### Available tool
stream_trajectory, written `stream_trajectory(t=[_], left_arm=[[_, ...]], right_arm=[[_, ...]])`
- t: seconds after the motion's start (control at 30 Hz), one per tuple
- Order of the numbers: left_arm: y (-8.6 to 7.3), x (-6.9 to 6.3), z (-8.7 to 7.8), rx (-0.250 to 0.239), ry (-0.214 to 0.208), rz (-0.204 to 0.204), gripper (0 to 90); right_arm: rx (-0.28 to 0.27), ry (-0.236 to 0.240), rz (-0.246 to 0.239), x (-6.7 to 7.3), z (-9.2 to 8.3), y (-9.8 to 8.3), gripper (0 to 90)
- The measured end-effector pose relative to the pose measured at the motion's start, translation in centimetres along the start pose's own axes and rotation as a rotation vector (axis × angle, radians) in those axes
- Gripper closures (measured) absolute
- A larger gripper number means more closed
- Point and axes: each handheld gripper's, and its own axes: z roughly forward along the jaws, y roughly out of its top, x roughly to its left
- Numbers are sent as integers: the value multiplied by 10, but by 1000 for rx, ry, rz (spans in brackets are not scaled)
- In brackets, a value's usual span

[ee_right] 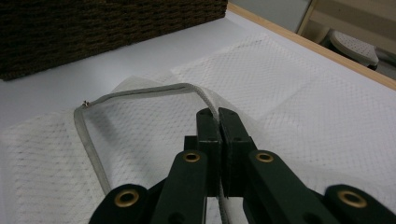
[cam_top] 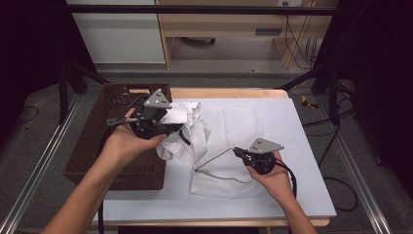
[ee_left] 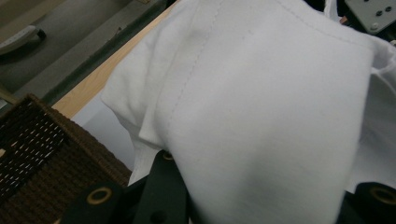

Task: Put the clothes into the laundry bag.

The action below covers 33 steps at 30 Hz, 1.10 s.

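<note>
right jaws: pressed together on the grey zip edge (ee_right: 140, 92) of the mesh laundry bag (cam_top: 229, 183); the right gripper (ee_right: 215, 122) pinches it near the bag's mouth, probably to lift that edge and hold the mouth open.
left jaws: the left gripper (cam_top: 178, 130) is closed on a bunched white garment (cam_top: 192, 131), cloth draped over both jaws in the left gripper view (the pads themselves are hidden under it).
garment: held up off the table (cam_top: 302, 146), just left of the bag and right of the basket (cam_top: 97, 146), hanging in folds; likely carried toward the bag's mouth.
mesh bag: lies flat on the white table surface, near the middle, its near-left corner raised by the pinched zip.
basket: dark woven, at the table's left edge, beside the left hand (cam_top: 124, 144); seemingly where the laundry comes from.
next need: my guess, the cloth must be steered under the raised zip edge without slackening the right pinch.
</note>
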Motion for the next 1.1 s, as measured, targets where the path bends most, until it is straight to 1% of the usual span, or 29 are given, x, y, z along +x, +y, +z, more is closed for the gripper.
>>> stream_trajectory(t=[0.07,0.13,0.23,0.3,0.4,0.47,0.5,0.53,0.6,0.67,0.87,0.97,1.03,1.1], left_arm=[[1,-6,3,-13,-3,1,746],[2,-10,5,-31,-18,-5,746],[3,-16,12,-44,-35,-9,746],[2,-20,16,-58,-53,-18,746],[1,-29,25,-72,-82,-23,746],[-1,-36,32,-74,-104,-23,746],[-2,-40,36,-76,-109,-22,746],[-3,-42,38,-72,-116,-14,745],[-6,-47,43,-73,-136,-14,745],[-7,-53,48,-61,-139,-2,745],[-12,-68,55,-84,-178,-6,745],[-15,-74,60,-88,-200,-7,745],[-16,-78,63,-85,-208,-2,745],[-17,-80,65,-86,-215,-4,745]], right_arm=[[0,9,10,0,0,0,886],[-4,16,20,-1,0,-1,886],[-8,31,46,-3,2,-2,886],[-5,36,52,-4,3,-2,886],[-12,48,77,-5,3,-4,886],[-11,53,88,-7,4,-6,886],[-12,52,92,-8,4,-6,886],[-12,51,93,-8,3,-6,886],[-13,48,90,-10,2,-6,886],[-20,53,106,-11,0,-7,886],[-17,53,108,-11,0,-7,886],[-20,56,114,-11,1,-8,886],[-23,58,124,-12,0,-8,886],[-23,58,123,-13,0,-8,886]])
